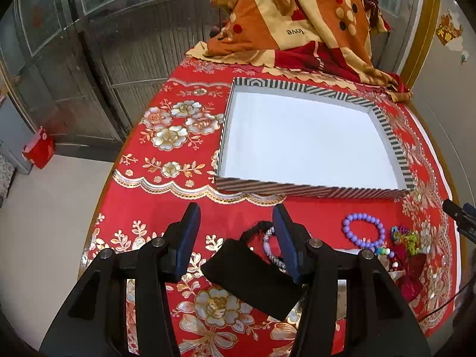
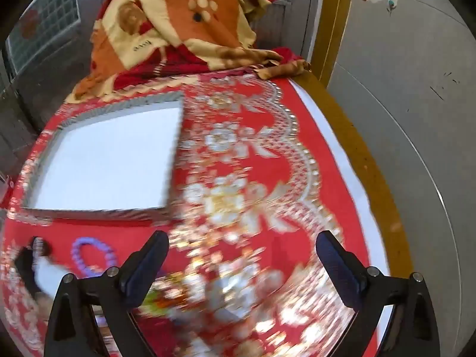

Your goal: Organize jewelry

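Both grippers, left point(image 1: 236, 223) and right point(image 2: 242, 255), hang with jaws released and hold nothing. The pouch point(image 1: 253, 276) lies on the counter below the left jaws, near the bracelet point(image 1: 363, 230), before the box point(image 1: 309, 192). The pouch looks soft and light, so I would pinch its body.

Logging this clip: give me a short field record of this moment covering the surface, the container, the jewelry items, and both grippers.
surface: red floral tablecloth
container: striped box, white inside, nothing in it
pouch: black pouch between the left fingers, untouched
jewelry: purple bead bracelet; silver chain beside the pouch; colorful tangle right of the bracelet
left gripper: open, over the pouch
right gripper: open, holding nothing; view motion-blurred
background: folded blanket behind the box
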`<state>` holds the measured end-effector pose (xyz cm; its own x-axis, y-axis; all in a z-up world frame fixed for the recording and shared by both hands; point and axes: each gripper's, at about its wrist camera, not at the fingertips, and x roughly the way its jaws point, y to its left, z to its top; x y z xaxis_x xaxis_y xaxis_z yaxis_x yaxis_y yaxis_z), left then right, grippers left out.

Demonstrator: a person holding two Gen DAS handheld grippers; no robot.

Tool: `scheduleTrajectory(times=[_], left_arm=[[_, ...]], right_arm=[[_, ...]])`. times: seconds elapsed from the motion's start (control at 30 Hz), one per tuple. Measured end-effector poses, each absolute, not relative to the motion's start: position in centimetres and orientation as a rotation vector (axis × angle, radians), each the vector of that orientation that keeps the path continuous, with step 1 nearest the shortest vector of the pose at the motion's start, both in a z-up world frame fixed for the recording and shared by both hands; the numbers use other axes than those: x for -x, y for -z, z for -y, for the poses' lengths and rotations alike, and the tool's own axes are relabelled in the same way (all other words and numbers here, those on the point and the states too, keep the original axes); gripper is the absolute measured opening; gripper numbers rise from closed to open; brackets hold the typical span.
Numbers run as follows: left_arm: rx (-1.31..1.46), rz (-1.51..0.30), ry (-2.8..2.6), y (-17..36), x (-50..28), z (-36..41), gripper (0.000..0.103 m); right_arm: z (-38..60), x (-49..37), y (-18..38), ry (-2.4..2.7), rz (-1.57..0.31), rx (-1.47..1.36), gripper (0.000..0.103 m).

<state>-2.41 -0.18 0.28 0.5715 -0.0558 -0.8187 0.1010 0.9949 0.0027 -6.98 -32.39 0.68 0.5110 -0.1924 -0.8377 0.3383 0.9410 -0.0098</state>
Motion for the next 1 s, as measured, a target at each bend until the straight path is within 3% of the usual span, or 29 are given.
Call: scheduleTrajectory(times=[0.33,1.0], left_arm=[[-0.044,-0.960,0.104,-0.4,3.0,-0.5,0.050],[-0.022,-0.985,0.106,0.1,3.4,-1.3,0.050]], right_arm=[[26.5,8.8,-2.2,0.270,-0.977,-0.184,0.098],[24.7,8.9,-2.2,0.248,-0.998,-0.152,0.098]])
